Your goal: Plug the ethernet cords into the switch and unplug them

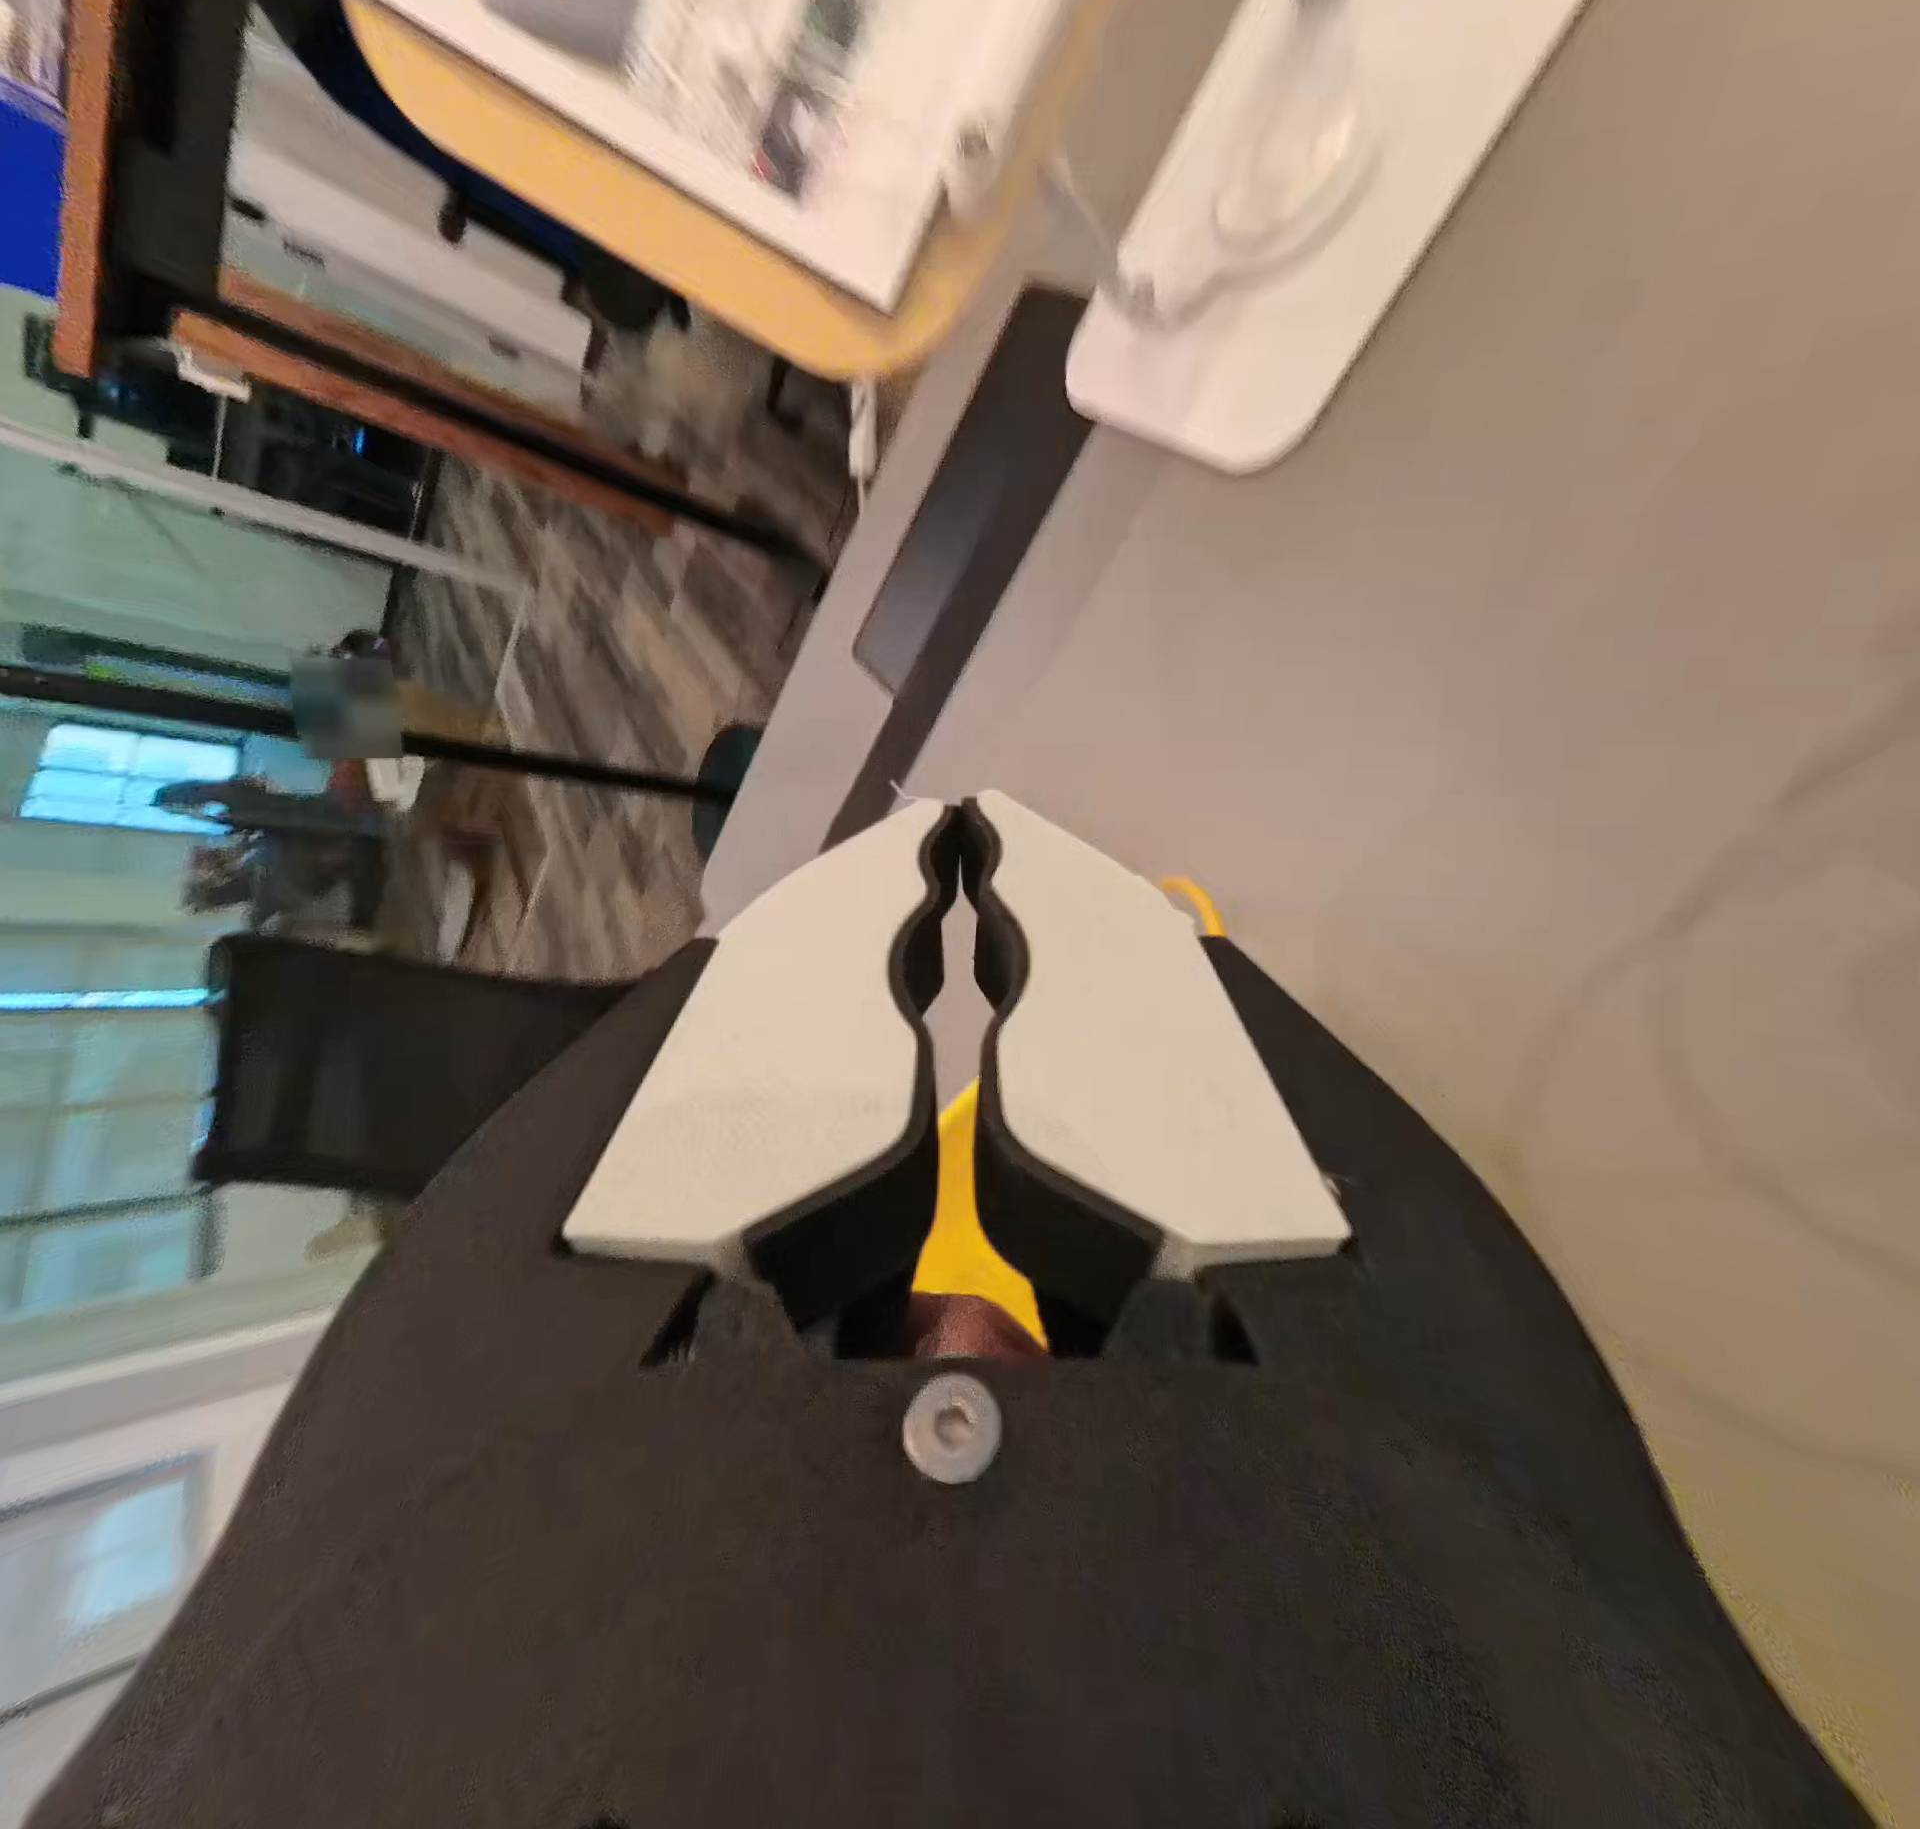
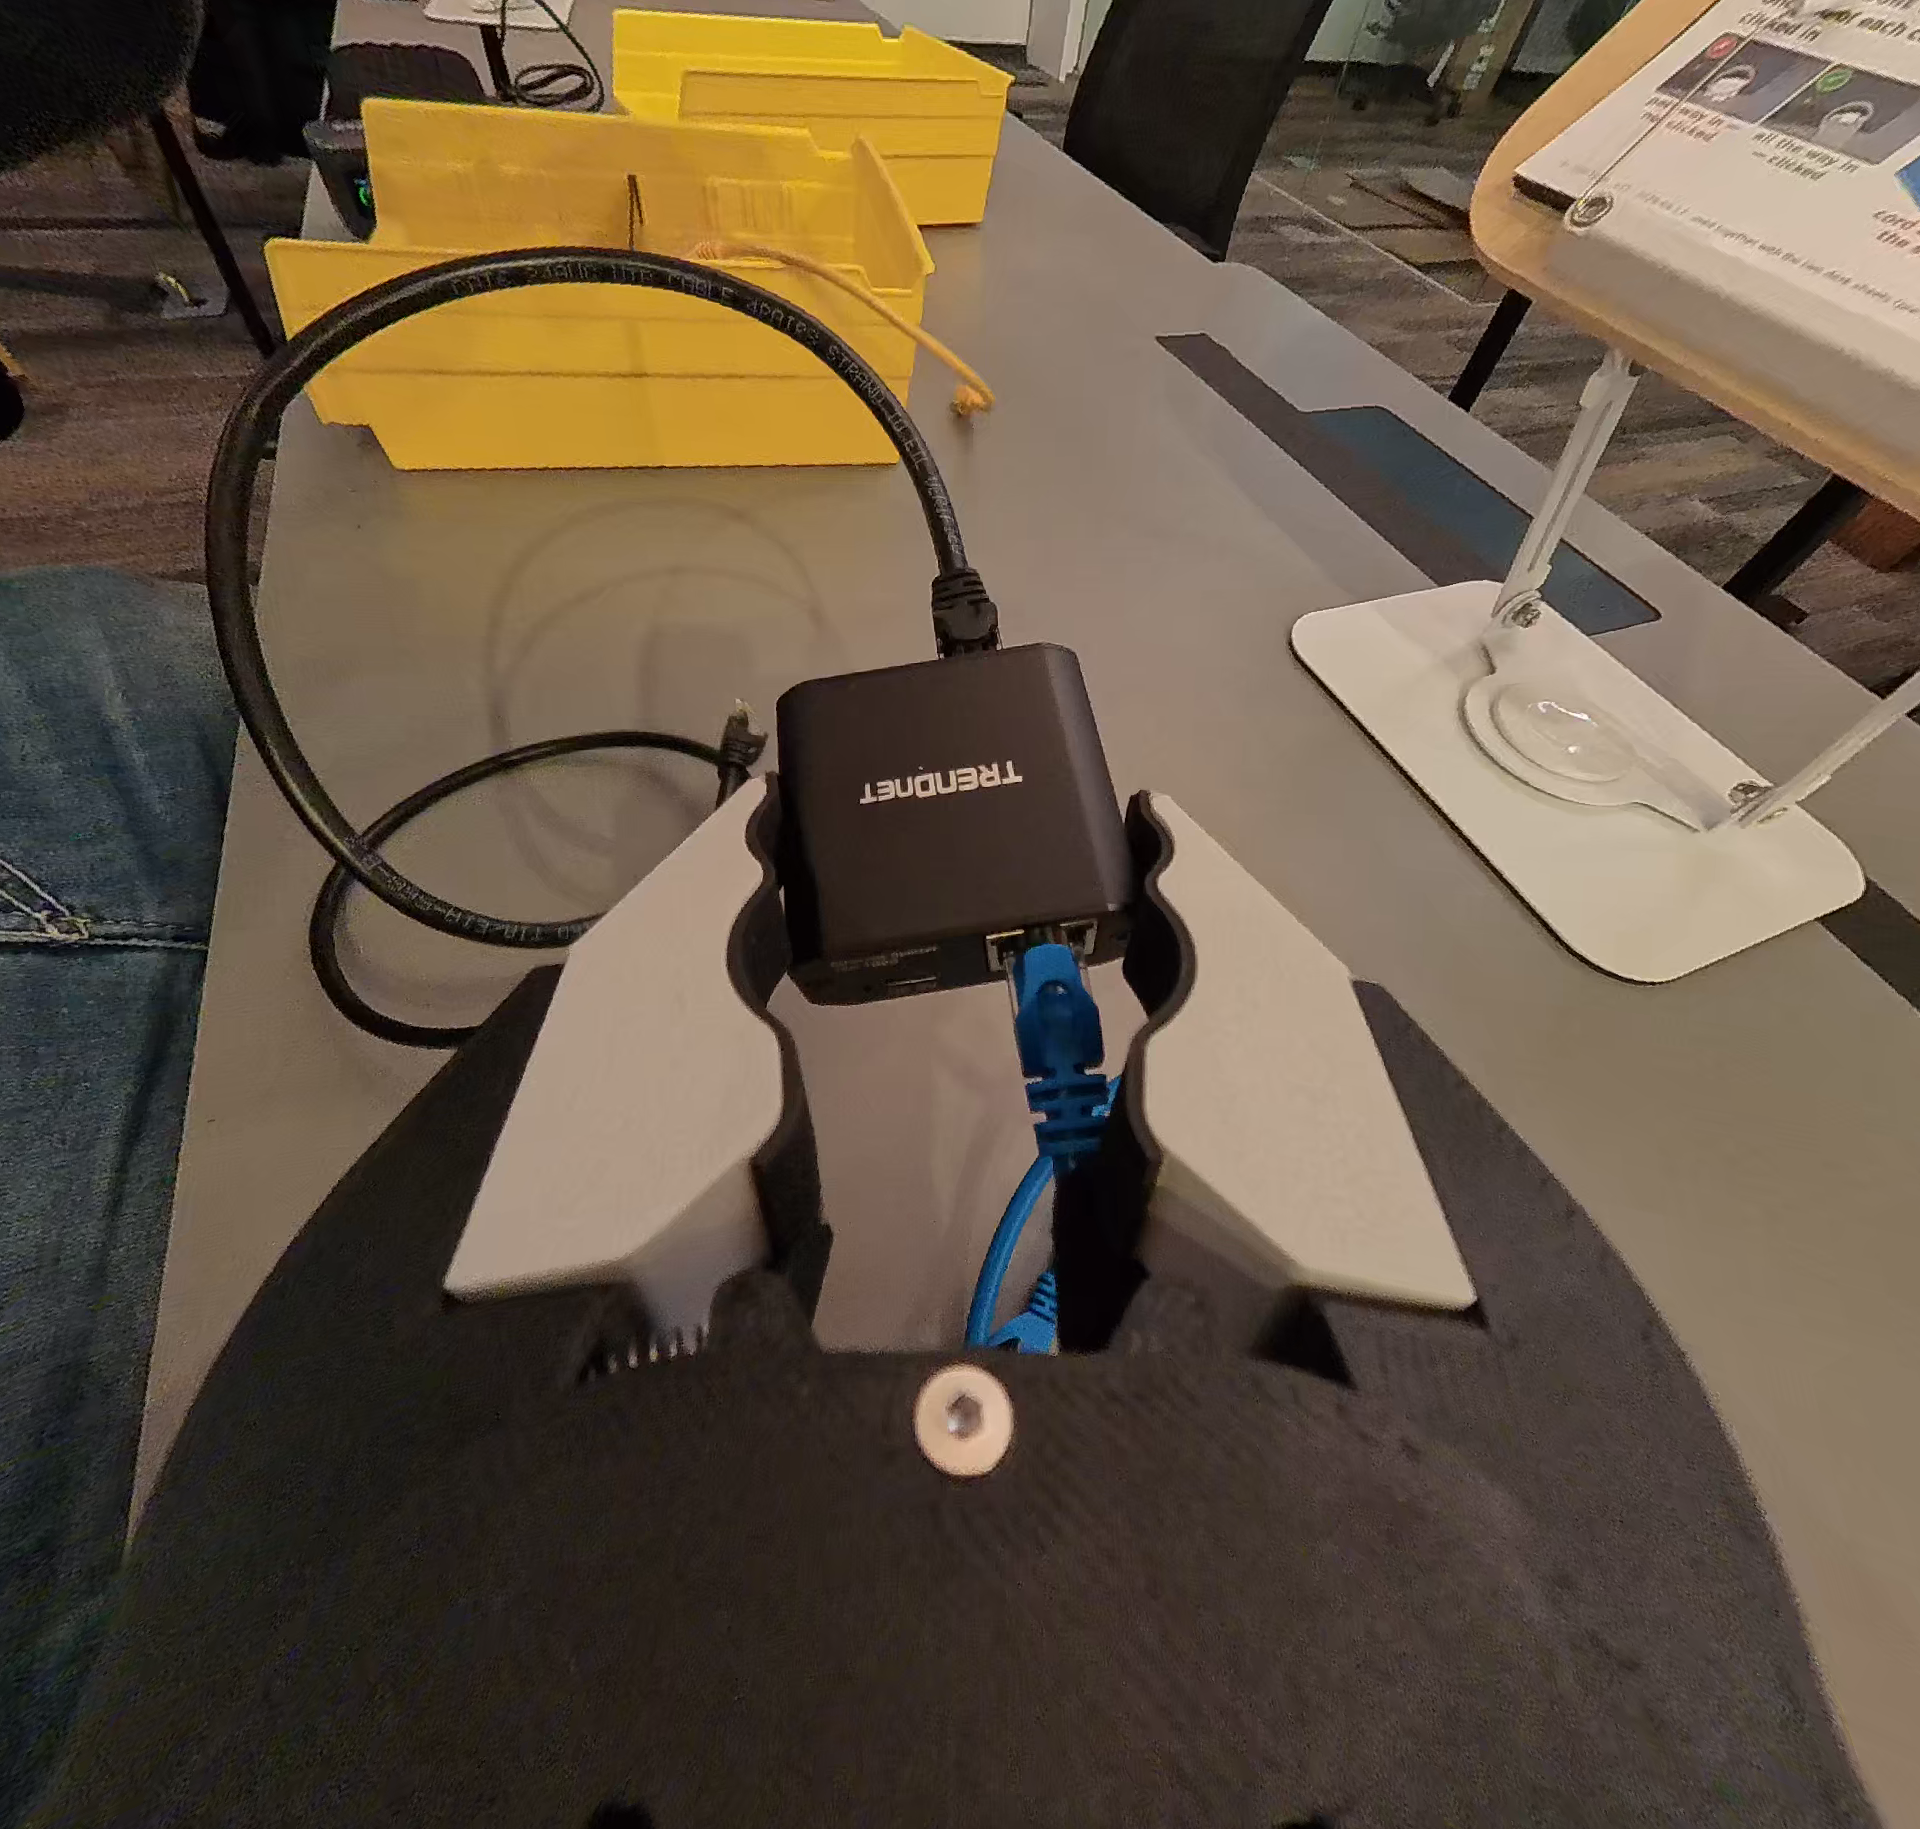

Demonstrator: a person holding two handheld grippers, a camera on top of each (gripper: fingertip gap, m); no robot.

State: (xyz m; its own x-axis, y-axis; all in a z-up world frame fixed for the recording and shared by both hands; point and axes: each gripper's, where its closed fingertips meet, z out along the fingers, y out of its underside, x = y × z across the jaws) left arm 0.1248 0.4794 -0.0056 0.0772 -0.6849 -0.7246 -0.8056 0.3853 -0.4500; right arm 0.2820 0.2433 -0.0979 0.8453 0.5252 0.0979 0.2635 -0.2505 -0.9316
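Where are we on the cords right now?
Done: blue cord sits in a front port; black cord meets the switch's far side. In hand: right gripper clamps the switch; left gripper is shut, holding nothing visible. Left: black cord's other plug lies loose; then unplugging.

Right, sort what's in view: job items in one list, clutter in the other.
Job:
switch, held by the right gripper
blue cord, plugged into its near face
black cord, plugged into its far side
left gripper, shut

Lying about:
yellow bins
yellow cable
white stand with instruction sheet
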